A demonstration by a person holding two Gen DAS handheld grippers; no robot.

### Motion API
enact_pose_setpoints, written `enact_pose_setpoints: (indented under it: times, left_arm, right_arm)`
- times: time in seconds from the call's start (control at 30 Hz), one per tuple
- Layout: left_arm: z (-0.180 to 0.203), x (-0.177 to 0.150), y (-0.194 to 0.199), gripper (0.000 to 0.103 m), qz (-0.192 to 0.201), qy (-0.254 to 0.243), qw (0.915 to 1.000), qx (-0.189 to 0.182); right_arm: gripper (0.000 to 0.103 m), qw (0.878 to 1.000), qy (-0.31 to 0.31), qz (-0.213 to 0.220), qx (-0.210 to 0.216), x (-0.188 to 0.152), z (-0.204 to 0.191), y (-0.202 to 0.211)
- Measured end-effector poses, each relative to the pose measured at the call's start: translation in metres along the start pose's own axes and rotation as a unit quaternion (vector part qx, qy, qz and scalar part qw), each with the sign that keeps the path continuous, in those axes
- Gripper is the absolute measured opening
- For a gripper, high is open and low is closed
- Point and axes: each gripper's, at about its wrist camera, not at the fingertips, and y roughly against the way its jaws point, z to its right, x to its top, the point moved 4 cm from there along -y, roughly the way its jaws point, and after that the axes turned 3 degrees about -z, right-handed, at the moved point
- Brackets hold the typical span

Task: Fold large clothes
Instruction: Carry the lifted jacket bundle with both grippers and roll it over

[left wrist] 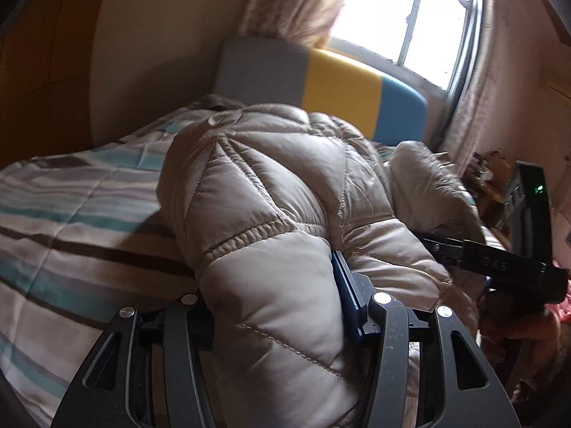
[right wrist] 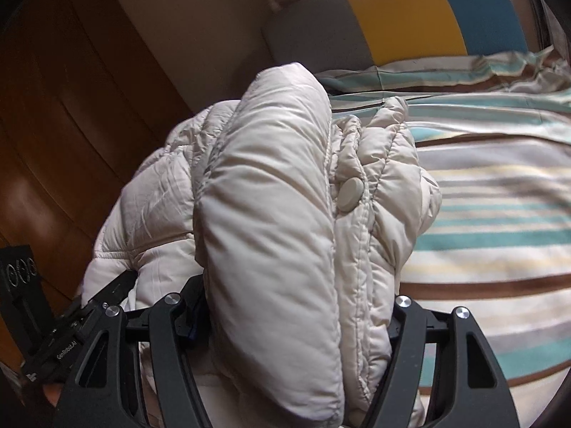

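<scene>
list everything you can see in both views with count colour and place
puffer jacket: 1, beige quilted, bunched on the bed, clamped in both grippers
button: 1, beige, on the jacket front
bedspread: 1, white with teal and brown stripes, under the jacket
headboard: 1, grey, yellow, blue, behind the bed
window: 1, bright, above the headboard
curtains: pinkish, beside the window
wooden panel: brown, beside the bed
left gripper: black, shut on jacket
right gripper: black, shut on jacket
</scene>
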Motion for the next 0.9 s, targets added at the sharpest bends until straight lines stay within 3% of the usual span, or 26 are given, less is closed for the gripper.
enact_pose_setpoints:
  times: [0.17, 0.47, 0.63, 0.77, 0.87, 0.9]
  left_arm:
    - [-0.011, -0.012, -0.013, 0.059, -0.016, 0.002, 0.9991, 0.038]
    - [-0.016, -0.023, -0.013, 0.067, -0.021, 0.029, 0.9979, 0.054]
    - [-0.015, -0.021, -0.006, 0.067, -0.028, 0.043, 0.9965, 0.067]
    - [-0.009, -0.027, 0.016, 0.068, 0.000, 0.076, 0.9944, 0.074]
    - [-0.007, -0.032, 0.018, 0.069, 0.009, 0.070, 0.9934, 0.090]
    - [-0.007, -0.033, 0.016, 0.073, 0.005, 0.061, 0.9930, 0.101]
  right_arm:
    - [0.073, 0.998, 0.018, -0.029, -0.048, -0.003, -0.002, -0.033]
    - [0.075, 0.996, 0.038, -0.033, -0.073, -0.003, 0.007, -0.051]
    - [0.076, 0.996, 0.039, -0.032, -0.077, -0.013, -0.004, -0.042]
    - [0.077, 0.996, 0.032, -0.032, -0.081, -0.016, -0.003, -0.036]
    - [0.077, 0.996, 0.025, -0.034, -0.082, -0.018, 0.000, -0.032]
    - [0.077, 0.995, 0.024, -0.035, -0.086, -0.020, 0.000, -0.029]
